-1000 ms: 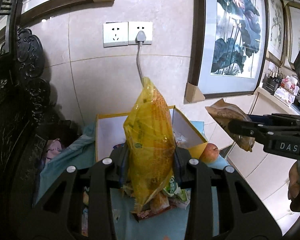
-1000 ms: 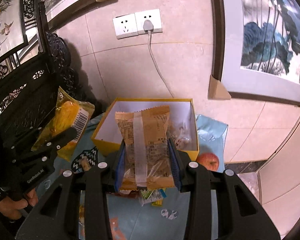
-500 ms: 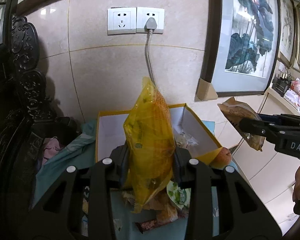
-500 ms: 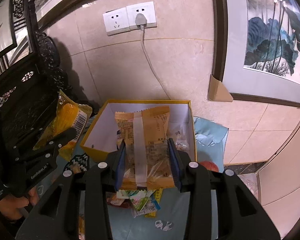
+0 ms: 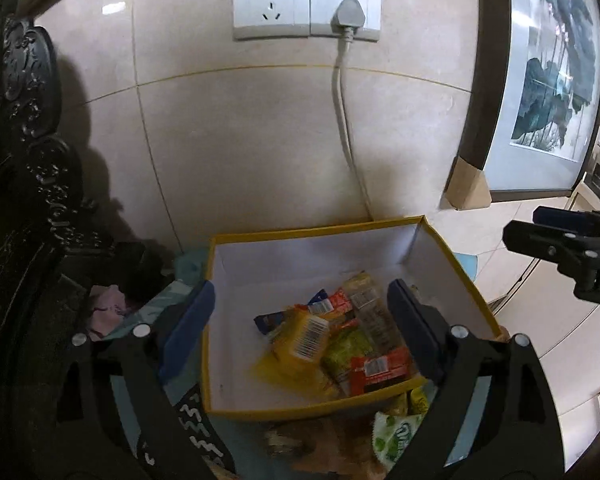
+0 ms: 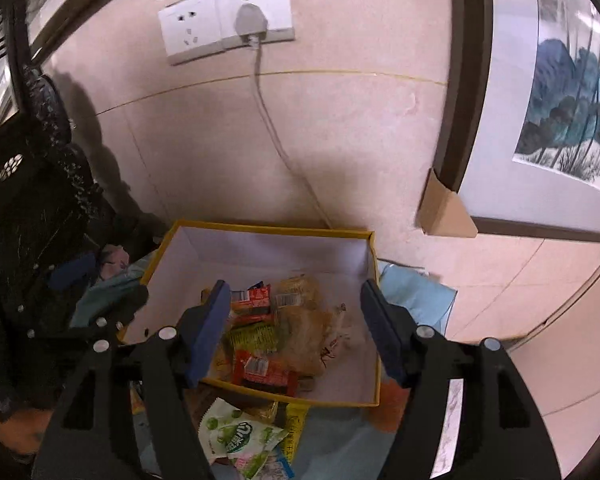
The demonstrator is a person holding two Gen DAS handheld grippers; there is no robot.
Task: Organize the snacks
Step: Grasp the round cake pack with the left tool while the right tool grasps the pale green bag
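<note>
L gripper [image 5: 300,316] jaws opening, nothing between pads; R gripper [image 6: 296,320] likewise opening, empty. Both over yellow-rimmed white cardboard box [image 5: 320,236]; yellow barcoded snack pouch [image 5: 300,344] lies inside among other packets. Loose green-white snack packet [image 6: 240,440] on table, just below/near side of box, directly under R gripper, so R nearer; long axis unclear.

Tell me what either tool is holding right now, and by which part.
Nothing. Both the left tool and right tool are opening with empty jaws above the yellow box.
</note>
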